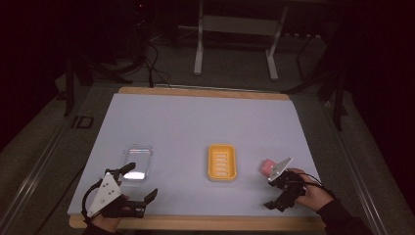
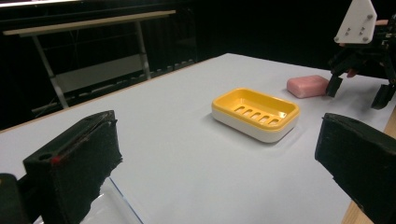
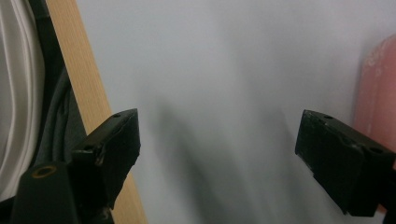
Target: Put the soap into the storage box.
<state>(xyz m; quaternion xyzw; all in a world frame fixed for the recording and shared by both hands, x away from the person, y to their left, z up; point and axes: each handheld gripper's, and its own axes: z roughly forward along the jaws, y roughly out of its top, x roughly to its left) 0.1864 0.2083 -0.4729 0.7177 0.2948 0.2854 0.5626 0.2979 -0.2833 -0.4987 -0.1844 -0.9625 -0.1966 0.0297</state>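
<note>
A yellow soap dish (image 1: pixel 221 162) with a slotted floor sits on the white table mat, and in the left gripper view it (image 2: pixel 255 113) lies straight ahead. Right of it lies a pink soap bar (image 1: pixel 266 167) (image 2: pixel 307 86). My left gripper (image 1: pixel 141 182) (image 2: pixel 217 163) stands open near the front left, its far jaw at the edge of a clear plastic lid (image 1: pixel 137 161) (image 2: pixel 117 205). My right gripper (image 1: pixel 272 192) (image 2: pixel 357 93) (image 3: pixel 217 154) hangs open just in front of the soap, with nothing between its jaws; the soap (image 3: pixel 377 93) shows beside its right jaw.
The wooden table edge (image 1: pixel 195 223) (image 3: pixel 79 93) runs close under both hands. White mat (image 1: pixel 195 122) stretches bare behind the dish. Beyond the table stand a white frame (image 1: pixel 235 29) and cables on a dark floor.
</note>
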